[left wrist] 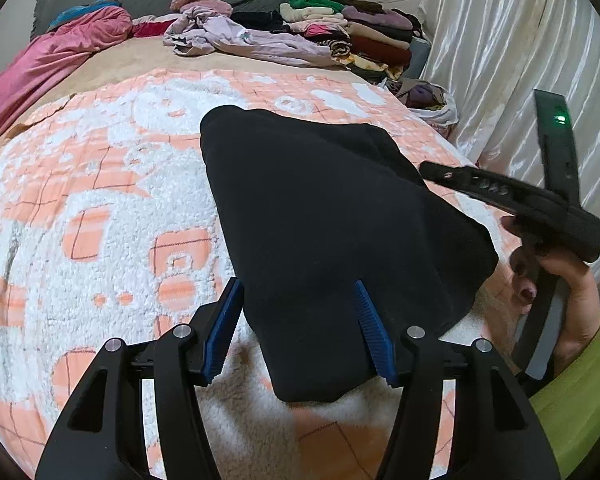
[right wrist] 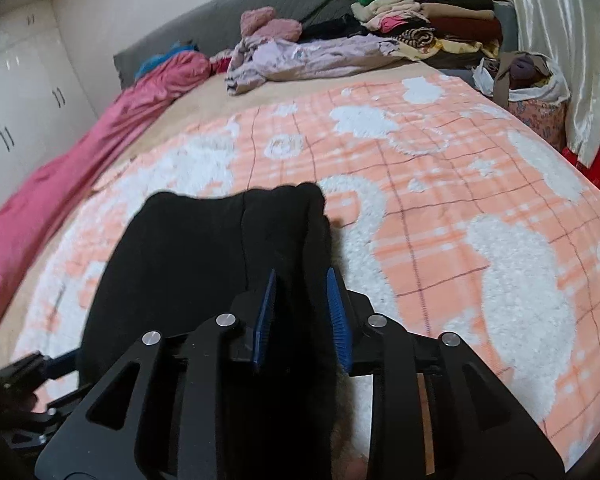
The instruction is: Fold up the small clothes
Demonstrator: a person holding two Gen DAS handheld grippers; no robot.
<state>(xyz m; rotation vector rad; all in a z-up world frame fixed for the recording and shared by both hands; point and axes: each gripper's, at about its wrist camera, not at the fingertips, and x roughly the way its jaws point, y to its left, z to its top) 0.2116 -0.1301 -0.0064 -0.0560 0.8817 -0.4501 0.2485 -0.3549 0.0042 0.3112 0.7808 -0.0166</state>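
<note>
A black garment (left wrist: 324,216) lies folded on the orange and white blanket (left wrist: 100,184). My left gripper (left wrist: 298,292) is open, its blue pads on either side of the garment's near end. In the right wrist view the same black garment (right wrist: 204,248) lies at the lower left. My right gripper (right wrist: 301,284) has its blue pads close together with the garment's right edge between them. The right gripper also shows in the left wrist view (left wrist: 512,196), held in a hand at the garment's right edge.
A pile of folded clothes (left wrist: 364,28) sits at the bed's far right, with a crumpled lilac garment (left wrist: 236,36) beside it. A pink cloth (left wrist: 48,60) runs along the left. A bag of clothes (right wrist: 532,80) and a white curtain (right wrist: 560,40) are on the right.
</note>
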